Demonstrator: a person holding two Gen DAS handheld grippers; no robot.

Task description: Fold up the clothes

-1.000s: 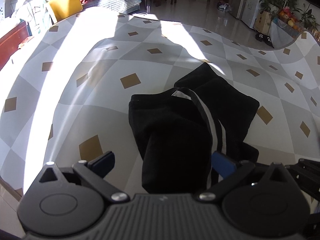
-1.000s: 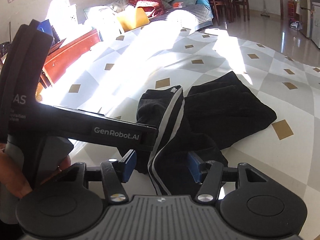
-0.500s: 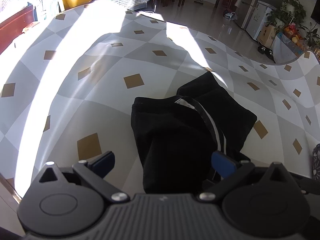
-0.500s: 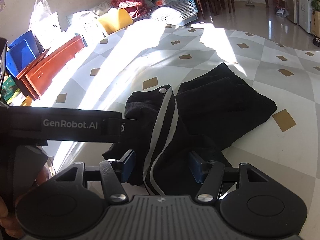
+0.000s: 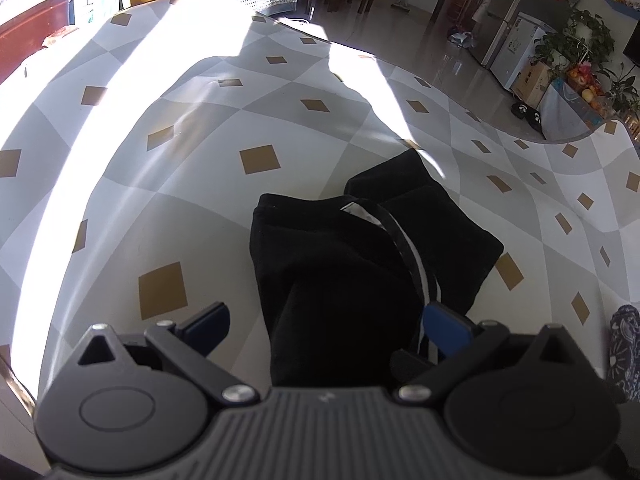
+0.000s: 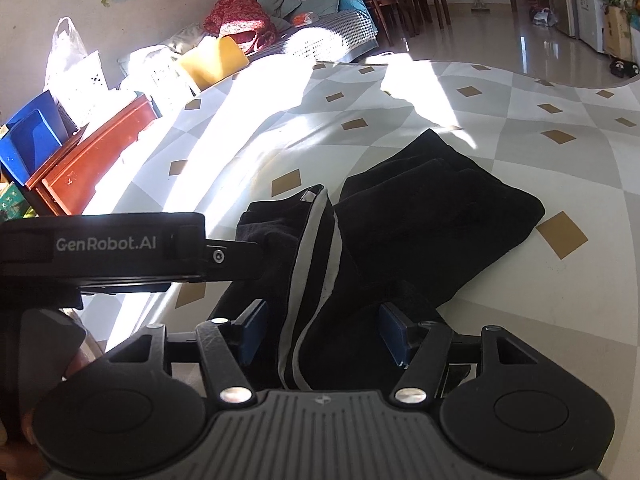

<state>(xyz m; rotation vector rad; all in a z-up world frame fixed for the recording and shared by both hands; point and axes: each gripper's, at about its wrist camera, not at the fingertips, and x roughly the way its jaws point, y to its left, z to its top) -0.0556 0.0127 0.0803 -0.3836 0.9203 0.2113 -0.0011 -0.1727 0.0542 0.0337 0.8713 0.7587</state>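
Black trousers with a white side stripe (image 5: pixel 340 264) lie partly folded on the checked tablecloth (image 5: pixel 200 120). My left gripper (image 5: pixel 326 326) is open, its blue pads wide apart, with the near fold of the trousers between them. In the right wrist view the same trousers (image 6: pixel 420 220) lie ahead, the striped fold (image 6: pixel 316 264) running toward me. My right gripper (image 6: pixel 324 334) is open, its pads on either side of the near cloth. The left gripper's body (image 6: pixel 104 248) shows at the left of that view, just above the cloth.
A red-brown wooden cabinet (image 6: pixel 92 168) with blue boxes (image 6: pixel 28 140) stands beyond the table's left edge. A yellow cushion (image 6: pixel 212 60) and piled clothes lie on a sofa behind. A fridge and potted plants (image 5: pixel 576 52) stand across the tiled floor at the right.
Both grippers have risen and tilted a little, so the trousers sit lower and farther in view. Both stay open. The trousers have not moved.
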